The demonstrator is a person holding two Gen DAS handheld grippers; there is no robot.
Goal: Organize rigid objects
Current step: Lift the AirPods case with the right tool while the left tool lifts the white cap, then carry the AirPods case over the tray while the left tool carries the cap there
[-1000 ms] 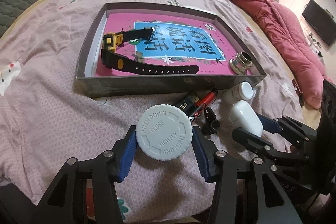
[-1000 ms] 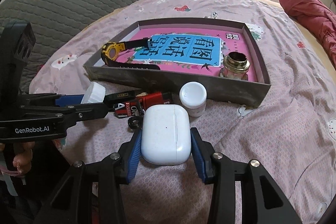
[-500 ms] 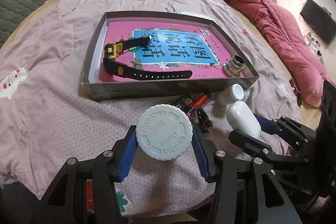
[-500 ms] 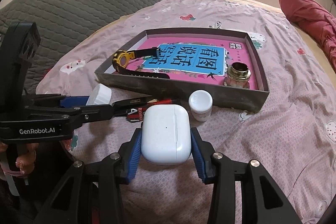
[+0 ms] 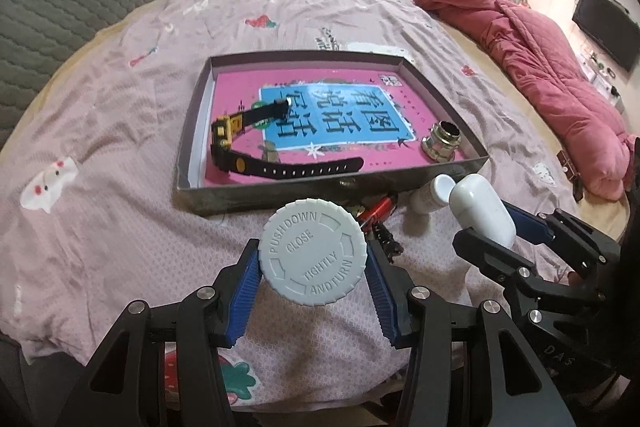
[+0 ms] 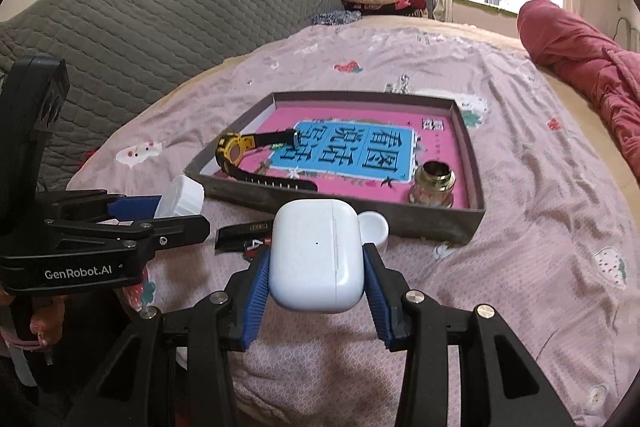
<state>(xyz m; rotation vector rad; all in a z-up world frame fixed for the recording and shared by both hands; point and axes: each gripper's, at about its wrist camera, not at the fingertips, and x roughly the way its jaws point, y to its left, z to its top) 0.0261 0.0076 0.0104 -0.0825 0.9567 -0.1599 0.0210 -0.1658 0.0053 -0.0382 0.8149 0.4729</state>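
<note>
Holding a white child-proof cap (image 5: 312, 252) in my left gripper (image 5: 312, 259) and a white earbud case (image 6: 317, 254) in my right gripper (image 6: 316, 263) above the bed, I find a watch (image 5: 256, 151) and brass fitting (image 5: 441, 145) in the tray (image 5: 320, 189), while a small bottle (image 5: 430, 193) and other bits remain outside.

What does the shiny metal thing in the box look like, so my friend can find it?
Look on the pink bedspread for the shallow grey box with a pink and blue picture inside. The shiny metal ring stands in its near right corner. The only other thing in the box is a flat black and yellow watch; the ring is short, round, silvery and hollow on top.
</note>
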